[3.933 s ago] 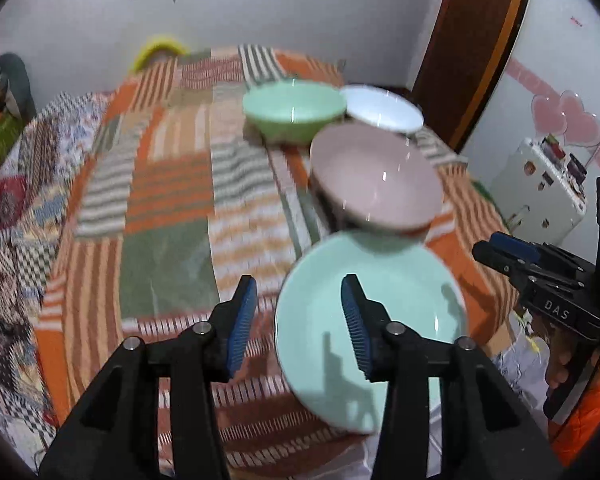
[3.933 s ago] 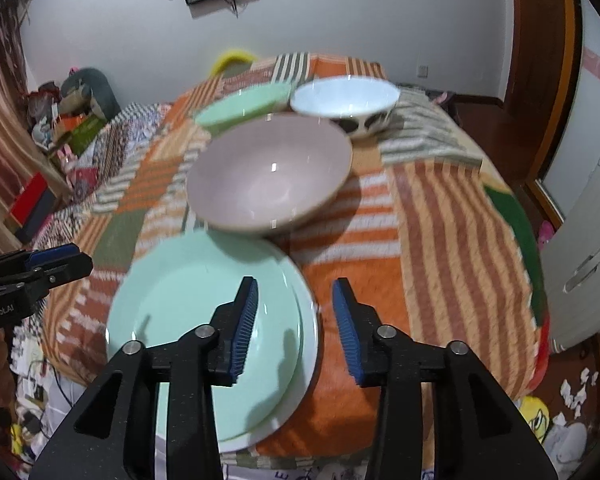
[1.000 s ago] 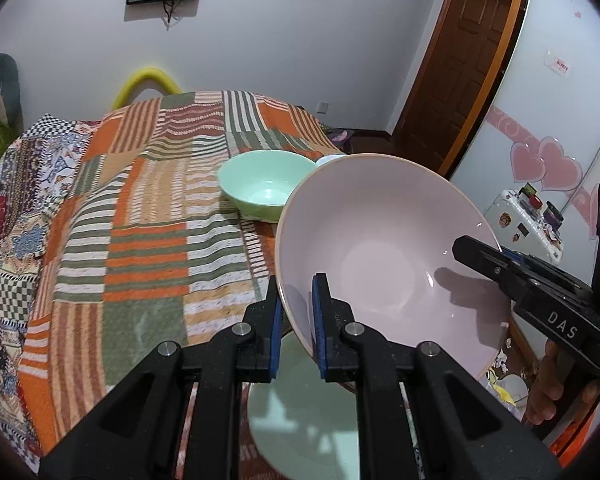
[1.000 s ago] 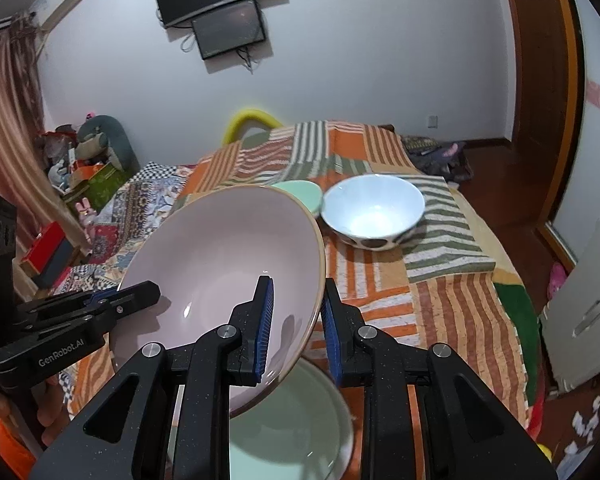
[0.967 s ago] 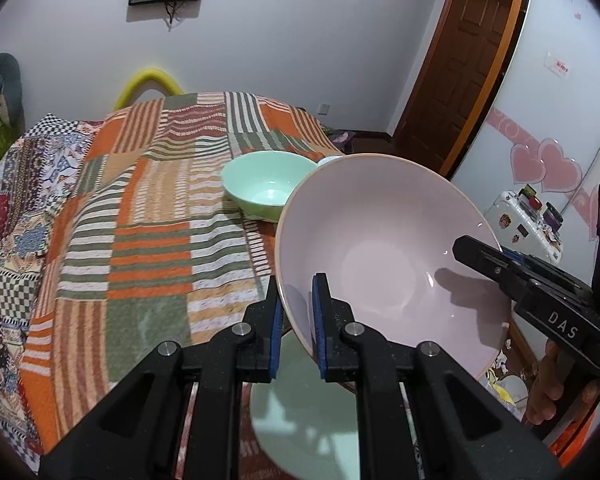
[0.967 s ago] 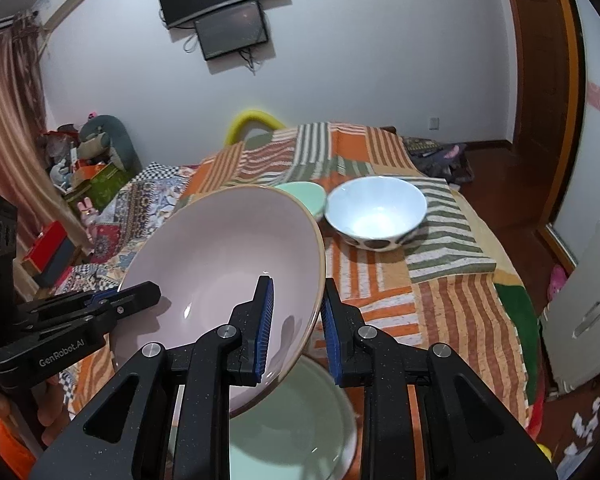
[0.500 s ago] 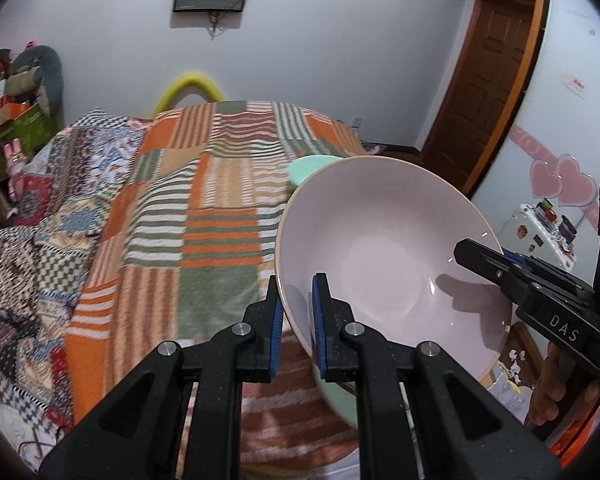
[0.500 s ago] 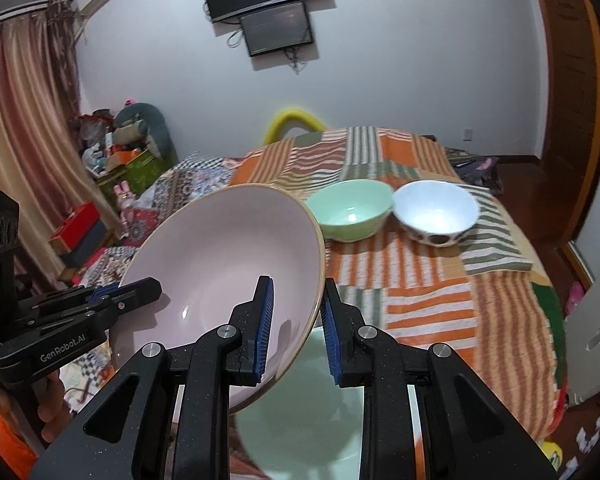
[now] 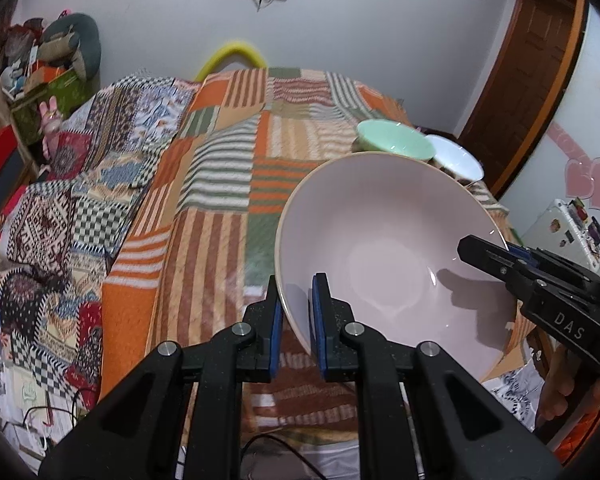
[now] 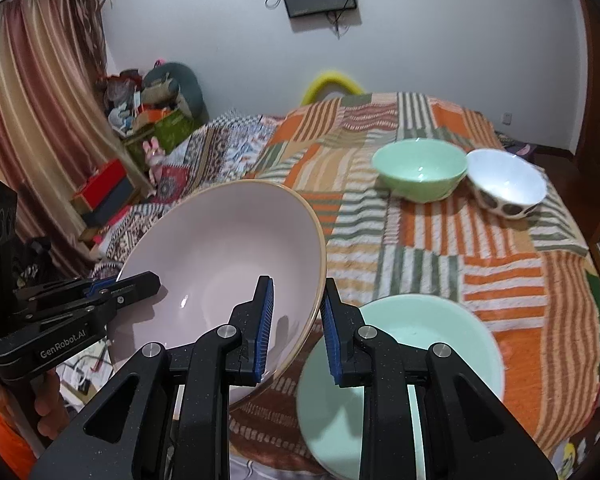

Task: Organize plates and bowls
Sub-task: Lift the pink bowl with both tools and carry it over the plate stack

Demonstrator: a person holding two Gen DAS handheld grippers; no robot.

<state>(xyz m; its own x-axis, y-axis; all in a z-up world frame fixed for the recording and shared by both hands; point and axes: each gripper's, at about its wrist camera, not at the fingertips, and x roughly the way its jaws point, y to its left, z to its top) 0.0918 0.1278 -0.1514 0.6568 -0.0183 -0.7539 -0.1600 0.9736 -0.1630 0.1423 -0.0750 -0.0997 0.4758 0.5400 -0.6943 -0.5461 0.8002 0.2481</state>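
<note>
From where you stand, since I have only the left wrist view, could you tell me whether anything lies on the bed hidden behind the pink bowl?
Observer: Yes, a mint-green plate lies on the striped blanket, just right of the lifted pink bowl.
Operator: Are the right tongs on the rim?
Observer: Yes, the right tongs pinch it, one pad inside and one outside.
Operator: And the white bowl?
Observer: The white bowl has dark spots on its outside.

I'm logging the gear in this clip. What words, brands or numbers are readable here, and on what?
"DAS": on the right claw, seen from the left wrist.
"GenRobot.AI": on the left claw, seen from the right wrist.
Stickers on the white appliance: too small to read.
</note>
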